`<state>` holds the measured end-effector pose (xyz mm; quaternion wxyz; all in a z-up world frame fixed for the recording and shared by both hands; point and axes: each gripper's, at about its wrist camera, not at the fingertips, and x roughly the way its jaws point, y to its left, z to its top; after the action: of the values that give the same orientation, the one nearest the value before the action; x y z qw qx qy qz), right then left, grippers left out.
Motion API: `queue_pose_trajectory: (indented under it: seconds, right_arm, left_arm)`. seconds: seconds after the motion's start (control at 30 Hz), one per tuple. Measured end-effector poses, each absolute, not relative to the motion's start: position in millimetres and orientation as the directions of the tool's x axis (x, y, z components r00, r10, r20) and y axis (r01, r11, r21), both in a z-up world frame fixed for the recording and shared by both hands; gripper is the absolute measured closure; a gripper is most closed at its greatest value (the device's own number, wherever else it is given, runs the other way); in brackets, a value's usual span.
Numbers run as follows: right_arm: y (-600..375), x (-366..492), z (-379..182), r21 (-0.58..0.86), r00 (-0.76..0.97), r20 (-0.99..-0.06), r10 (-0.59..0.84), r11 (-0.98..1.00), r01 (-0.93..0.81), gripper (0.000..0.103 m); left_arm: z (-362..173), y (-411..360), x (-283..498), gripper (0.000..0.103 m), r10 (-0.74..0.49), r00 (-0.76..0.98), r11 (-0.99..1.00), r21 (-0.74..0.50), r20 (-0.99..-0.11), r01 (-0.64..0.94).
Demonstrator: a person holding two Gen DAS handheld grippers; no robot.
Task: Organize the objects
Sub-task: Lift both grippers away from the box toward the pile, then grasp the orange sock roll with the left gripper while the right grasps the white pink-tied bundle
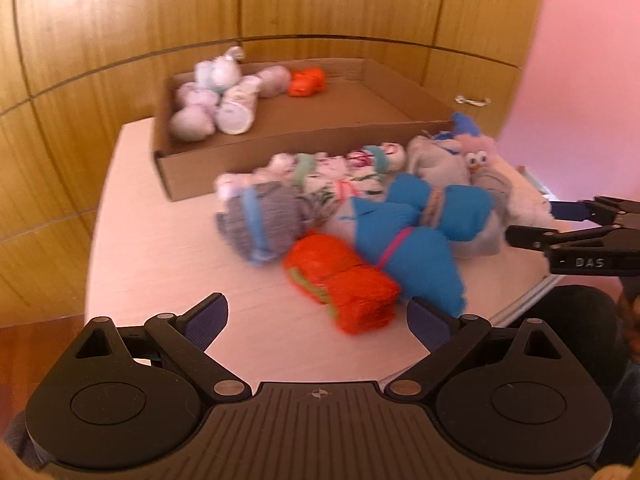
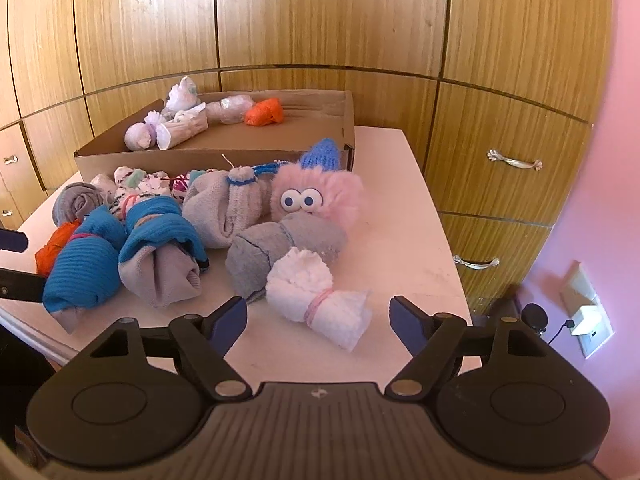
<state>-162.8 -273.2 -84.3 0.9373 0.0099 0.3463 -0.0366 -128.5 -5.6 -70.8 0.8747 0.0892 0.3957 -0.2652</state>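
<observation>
Several rolled sock bundles lie on a pale table (image 1: 160, 240). My left gripper (image 1: 320, 320) is open, just short of an orange bundle (image 1: 344, 284) with blue bundles (image 1: 404, 232) behind it. My right gripper (image 2: 318, 320) is open, its fingers either side of a white fluffy bundle (image 2: 320, 296), not touching it. Behind that lie a grey bundle (image 2: 280, 248) and a pink fuzzy sock with eyes (image 2: 320, 200). A cardboard box (image 1: 280, 152) at the back holds several pale bundles (image 1: 216, 96) and one orange bundle (image 1: 306, 82). The right gripper also shows in the left wrist view (image 1: 560, 232).
Wooden cupboard doors (image 2: 320, 20) stand behind the table, drawers with metal handles (image 2: 514, 162) to the right. A pink wall (image 2: 608, 200) has a socket and charger (image 2: 584, 316). The table's right edge (image 2: 440, 220) is near the right gripper.
</observation>
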Motion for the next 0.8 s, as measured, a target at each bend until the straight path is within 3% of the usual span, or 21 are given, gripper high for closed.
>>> queue_pose_trajectory:
  seconds: [0.17, 0.3, 0.37, 0.43, 0.53, 0.8]
  right_arm:
    - [-274.2, -162.2, -88.9, 0.008, 0.754, -0.655, -0.053, 0.997, 0.077, 0.037]
    - [-272.4, -164.3, -89.0, 0.004, 0.764, -0.643, -0.051, 0.998, 0.069, 0.045]
    - [-271.8, -165.9, -88.6, -0.001, 0.768, -0.638, -0.053, 0.998, 0.068, 0.055]
    - [-271.9, -168.4, -88.1, 0.000, 0.774, -0.631, -0.052, 0.998, 0.067, 0.057]
    - [-271.8, -172.7, -88.9, 0.000, 0.782, -0.621, -0.052, 0.998, 0.066, 0.059]
    - [-273.7, -184.1, -82.8, 0.004, 0.799, -0.599, -0.049, 0.998, 0.065, 0.061]
  left_arm:
    - [-81.8, -15.8, -121.9, 0.007, -0.382, 0.549, 0.845, -0.041, -0.743, 0.533]
    - [-86.0, -14.0, -119.9, 0.018, -0.366, 0.563, 0.852, -0.022, -0.741, 0.524]
    - [-84.2, -9.9, -120.7, 0.027, -0.366, 0.567, 0.851, -0.019, -0.738, 0.524]
    - [-81.9, -5.8, -122.2, 0.045, -0.368, 0.569, 0.846, -0.011, -0.735, 0.533]
    - [-80.0, -0.9, -120.9, 0.059, -0.366, 0.570, 0.848, -0.010, -0.736, 0.531]
    - [-75.1, 3.7, -127.8, 0.065, -0.382, 0.569, 0.825, 0.009, -0.728, 0.565]
